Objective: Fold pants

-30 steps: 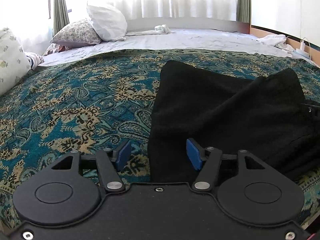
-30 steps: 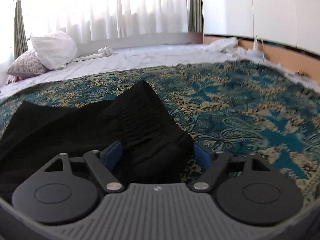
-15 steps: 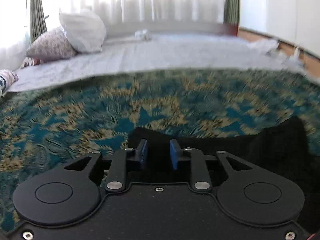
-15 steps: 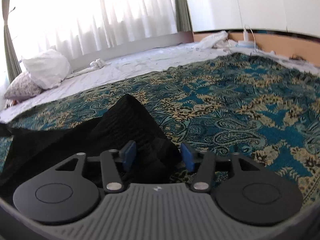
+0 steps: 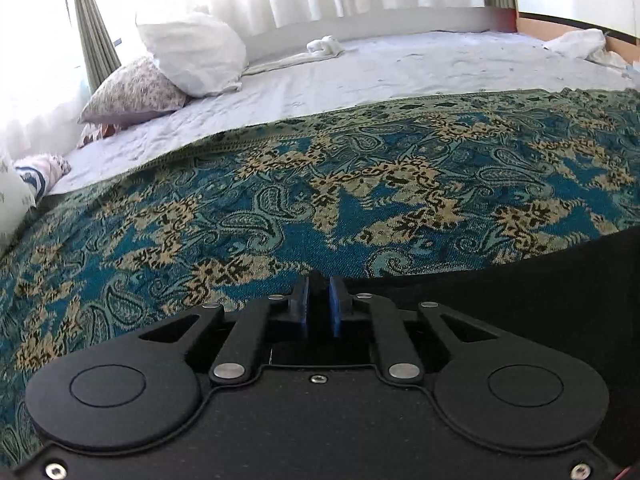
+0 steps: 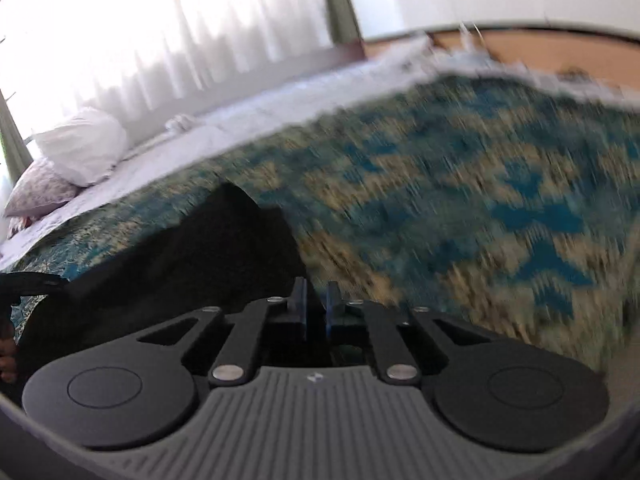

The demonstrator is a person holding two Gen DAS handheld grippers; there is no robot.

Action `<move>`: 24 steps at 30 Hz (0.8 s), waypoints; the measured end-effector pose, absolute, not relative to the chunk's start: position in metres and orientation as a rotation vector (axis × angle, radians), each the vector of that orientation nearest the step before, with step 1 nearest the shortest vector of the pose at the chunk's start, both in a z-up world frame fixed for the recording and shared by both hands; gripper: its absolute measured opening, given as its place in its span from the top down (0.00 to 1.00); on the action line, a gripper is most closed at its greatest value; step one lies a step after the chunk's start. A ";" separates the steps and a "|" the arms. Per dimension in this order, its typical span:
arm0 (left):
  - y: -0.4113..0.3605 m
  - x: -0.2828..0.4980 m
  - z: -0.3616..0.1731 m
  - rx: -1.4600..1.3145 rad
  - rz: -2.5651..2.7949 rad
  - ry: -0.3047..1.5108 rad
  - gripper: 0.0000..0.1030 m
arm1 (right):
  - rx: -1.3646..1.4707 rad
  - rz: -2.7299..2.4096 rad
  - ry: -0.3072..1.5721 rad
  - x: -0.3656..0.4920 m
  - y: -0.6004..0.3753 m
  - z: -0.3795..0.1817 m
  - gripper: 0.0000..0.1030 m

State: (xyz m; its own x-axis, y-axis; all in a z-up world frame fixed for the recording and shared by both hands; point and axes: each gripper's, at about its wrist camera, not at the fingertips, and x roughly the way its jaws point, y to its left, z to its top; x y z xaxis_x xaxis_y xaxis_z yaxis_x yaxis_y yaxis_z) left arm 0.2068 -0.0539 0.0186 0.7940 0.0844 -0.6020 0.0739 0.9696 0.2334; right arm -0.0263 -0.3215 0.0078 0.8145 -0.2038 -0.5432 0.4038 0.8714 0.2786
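The black pants (image 5: 520, 292) lie on the teal paisley bedspread (image 5: 320, 200). My left gripper (image 5: 319, 308) is shut on the near edge of the pants, with black cloth pinched between its blue pads. In the right wrist view the pants (image 6: 192, 260) rise in a fold to the left. My right gripper (image 6: 316, 304) is shut on a corner of the pants, held up off the bedspread (image 6: 480, 208). That view is blurred by motion.
White and floral pillows (image 5: 192, 56) sit at the far left of the bed on a pale sheet (image 5: 400, 68). A curtained window is behind. A wooden ledge (image 6: 540, 48) runs along the right wall.
Both grippers went from open around the pants to shut on them. Both have lifted, and the right view has tilted and swung with the cloth.
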 end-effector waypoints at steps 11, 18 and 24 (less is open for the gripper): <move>-0.044 0.165 0.049 0.140 -0.060 0.624 0.75 | 0.138 -0.323 0.368 -0.047 -0.280 0.034 0.76; -0.039 0.099 0.053 0.078 -0.072 0.620 0.74 | 0.059 -0.116 0.370 -0.030 -0.230 0.039 0.62; -0.030 0.046 0.026 0.093 -0.018 0.614 0.71 | -0.078 -0.025 0.468 -0.023 -0.179 0.011 0.58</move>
State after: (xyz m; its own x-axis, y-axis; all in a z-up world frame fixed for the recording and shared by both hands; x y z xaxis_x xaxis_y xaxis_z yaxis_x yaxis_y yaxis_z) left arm 0.0462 -0.0303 0.0261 0.8171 0.0104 -0.5764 0.0447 0.9957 0.0813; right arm -0.0231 -0.1790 0.0110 0.8923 -0.0417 -0.4494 0.0058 0.9967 -0.0809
